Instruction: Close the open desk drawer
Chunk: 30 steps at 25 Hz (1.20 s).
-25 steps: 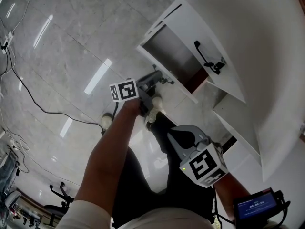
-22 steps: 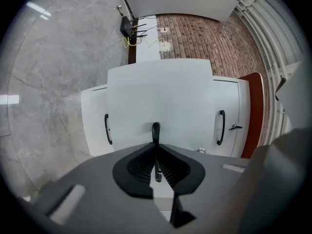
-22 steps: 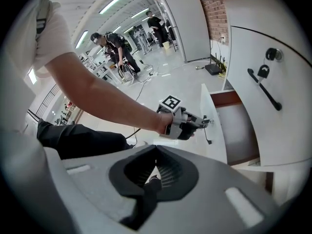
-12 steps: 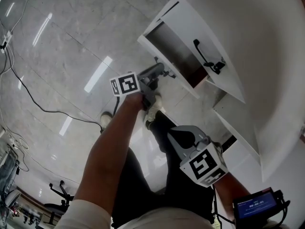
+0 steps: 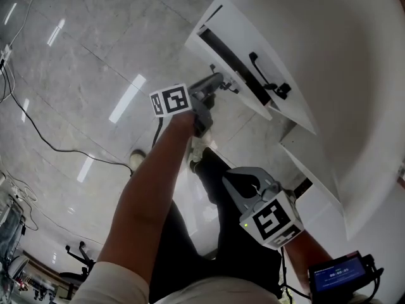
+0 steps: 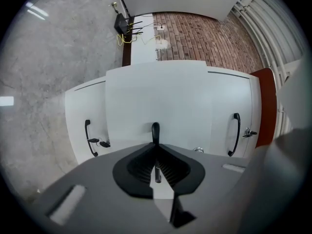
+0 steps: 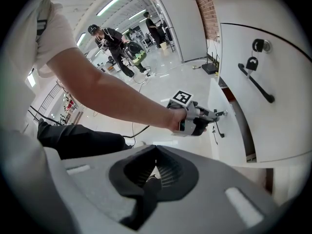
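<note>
White drawer [image 5: 218, 61], upper centre: its black handle [image 6: 155, 129] is pinched by the left gripper [image 5: 223, 82]; the right gripper [image 5: 231, 179], lower right, is pressed together, empty.

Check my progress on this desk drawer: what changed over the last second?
The left gripper, jaws shut on the drawer handle, moved forward and pushed the drawer nearly closed; only a narrow dark gap remains. Nothing was let go. The right gripper stayed put, jaws shut.
</note>
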Each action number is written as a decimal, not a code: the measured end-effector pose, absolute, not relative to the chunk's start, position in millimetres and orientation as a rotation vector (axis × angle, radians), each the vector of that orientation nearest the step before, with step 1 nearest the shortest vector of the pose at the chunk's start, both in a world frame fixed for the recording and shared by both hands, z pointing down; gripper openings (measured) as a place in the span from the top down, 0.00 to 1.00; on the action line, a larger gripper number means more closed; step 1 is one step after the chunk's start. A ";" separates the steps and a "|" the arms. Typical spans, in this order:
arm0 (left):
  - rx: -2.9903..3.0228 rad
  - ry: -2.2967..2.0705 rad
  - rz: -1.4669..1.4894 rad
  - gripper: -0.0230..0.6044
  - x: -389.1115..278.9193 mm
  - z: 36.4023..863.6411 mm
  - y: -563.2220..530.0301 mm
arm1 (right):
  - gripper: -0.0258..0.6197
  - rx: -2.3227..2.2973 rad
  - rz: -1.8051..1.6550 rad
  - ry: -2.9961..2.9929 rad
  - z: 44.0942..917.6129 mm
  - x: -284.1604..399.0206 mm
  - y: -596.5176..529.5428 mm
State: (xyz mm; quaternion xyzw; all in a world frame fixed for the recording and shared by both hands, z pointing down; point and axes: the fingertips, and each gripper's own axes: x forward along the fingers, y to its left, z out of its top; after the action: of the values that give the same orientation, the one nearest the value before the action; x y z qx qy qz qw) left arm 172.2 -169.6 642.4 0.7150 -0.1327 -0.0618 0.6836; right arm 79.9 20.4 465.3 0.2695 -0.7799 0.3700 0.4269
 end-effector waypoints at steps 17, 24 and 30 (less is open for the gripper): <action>1.633 -0.254 -0.123 0.92 208.5 631.8 -191.0 | 0.96 0.684 0.945 -1.924 469.1 84.0 19.1; 1.653 -0.315 -0.087 0.90 208.8 640.2 -192.3 | 0.96 0.702 0.959 -1.911 472.1 90.0 20.8; 1.656 -0.387 0.016 0.74 193.3 656.5 -188.8 | 0.96 0.743 0.970 -1.936 469.5 89.5 11.8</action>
State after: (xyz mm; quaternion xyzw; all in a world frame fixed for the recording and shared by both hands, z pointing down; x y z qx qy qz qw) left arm 193.3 -188.8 656.5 0.7316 -0.1712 0.0069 0.6599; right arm 89.5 11.8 469.5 0.2957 -0.7700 0.3857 0.4135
